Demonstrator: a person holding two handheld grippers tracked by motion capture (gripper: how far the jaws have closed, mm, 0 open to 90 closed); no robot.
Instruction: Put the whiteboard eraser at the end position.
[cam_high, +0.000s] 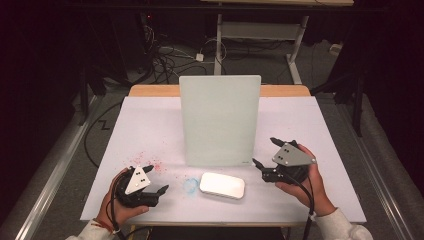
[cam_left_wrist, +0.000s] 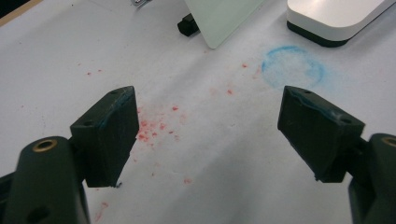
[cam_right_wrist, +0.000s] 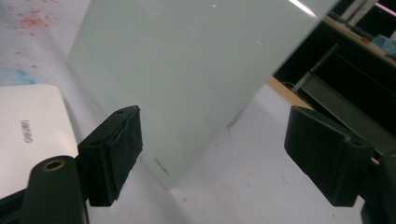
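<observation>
A pale frosted board (cam_high: 220, 120) stands upright in the middle of the white table sheet (cam_high: 310, 125). In front of it lies a flat white box (cam_high: 222, 185). My left gripper (cam_high: 156, 178) is open at the front left, a hand's width left of the box, and nothing is between its jaws. In the left gripper view the open left gripper (cam_left_wrist: 208, 100) hangs over red specks (cam_left_wrist: 154, 126), with a blue ring smudge (cam_left_wrist: 293, 66) and the box (cam_left_wrist: 336, 18) beyond. My right gripper (cam_high: 265, 151) is open beside the board's lower right corner. The right gripper (cam_right_wrist: 215, 116) faces the board (cam_right_wrist: 187, 70), with the box (cam_right_wrist: 28, 130) at its left.
A small black foot (cam_left_wrist: 187, 25) props the board's lower edge. Red specks (cam_high: 150, 165) and the blue ring (cam_high: 190, 185) stain the sheet. The wooden table edge (cam_high: 150, 90) runs behind the board. Cables (cam_high: 165, 55) and a desk frame (cam_high: 260, 30) lie on the floor beyond.
</observation>
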